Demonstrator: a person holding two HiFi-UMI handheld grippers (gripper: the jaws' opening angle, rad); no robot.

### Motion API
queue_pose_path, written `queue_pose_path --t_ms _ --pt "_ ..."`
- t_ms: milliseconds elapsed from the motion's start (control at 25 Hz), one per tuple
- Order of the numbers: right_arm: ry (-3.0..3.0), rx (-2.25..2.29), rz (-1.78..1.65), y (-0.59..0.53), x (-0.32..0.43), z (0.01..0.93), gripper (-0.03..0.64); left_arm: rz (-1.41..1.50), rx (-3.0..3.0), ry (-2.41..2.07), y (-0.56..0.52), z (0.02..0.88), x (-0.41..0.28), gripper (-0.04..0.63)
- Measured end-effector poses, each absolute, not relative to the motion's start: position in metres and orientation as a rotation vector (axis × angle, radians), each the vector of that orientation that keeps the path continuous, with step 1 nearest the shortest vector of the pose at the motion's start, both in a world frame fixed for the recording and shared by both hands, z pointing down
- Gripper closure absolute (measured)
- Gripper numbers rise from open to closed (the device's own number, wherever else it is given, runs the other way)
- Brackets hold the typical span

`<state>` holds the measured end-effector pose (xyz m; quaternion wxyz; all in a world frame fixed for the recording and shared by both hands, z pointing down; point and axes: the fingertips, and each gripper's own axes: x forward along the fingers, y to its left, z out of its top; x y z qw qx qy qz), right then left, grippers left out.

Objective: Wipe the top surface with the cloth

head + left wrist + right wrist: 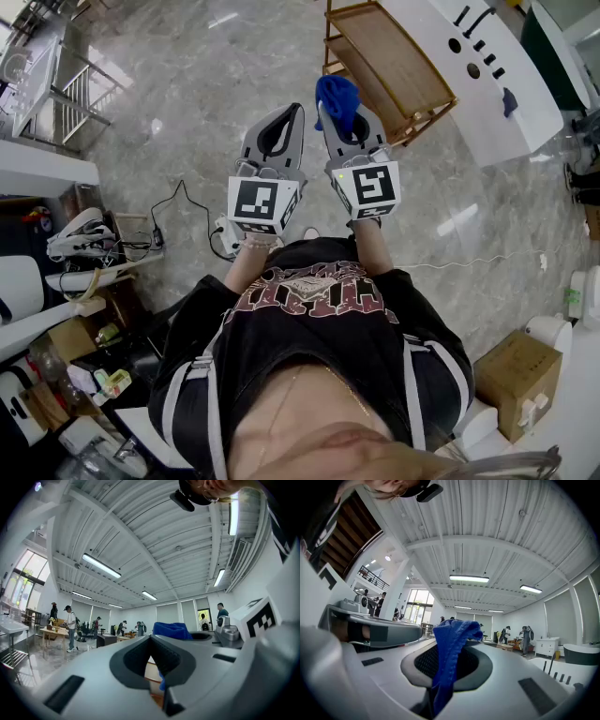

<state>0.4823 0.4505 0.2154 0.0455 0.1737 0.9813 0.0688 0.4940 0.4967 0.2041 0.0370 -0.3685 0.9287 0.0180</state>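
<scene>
Right gripper (446, 654) pinches the blue cloth (457, 632), which bunches above its jaw tips, just short of the wooden shelf (394, 61). Left gripper (151, 641), farther from the shelf, has its jaws pressed together tip to tip. Only the head view shows the shelf; both gripper views tilt towards ceiling lights (468, 578).
</scene>
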Motion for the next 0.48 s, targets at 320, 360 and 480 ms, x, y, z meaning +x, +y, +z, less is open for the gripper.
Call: queue_pose_path --t_ms 320,360,480 --pt "2.985 0.538 0.192 0.444 0.478 0.214 0.561 0.027 -1.129 2.846 0.488 0.202 0.492 0.546" --pt "2.983 0.538 0.189 0.443 0.478 0.214 0.561 0.027 -1.127 2.847 0.488 0.203 0.491 0.546" --pt "2.983 0.537 0.182 0.438 0.476 0.215 0.561 0.031 -1.123 2.852 0.484 0.205 0.488 0.546"
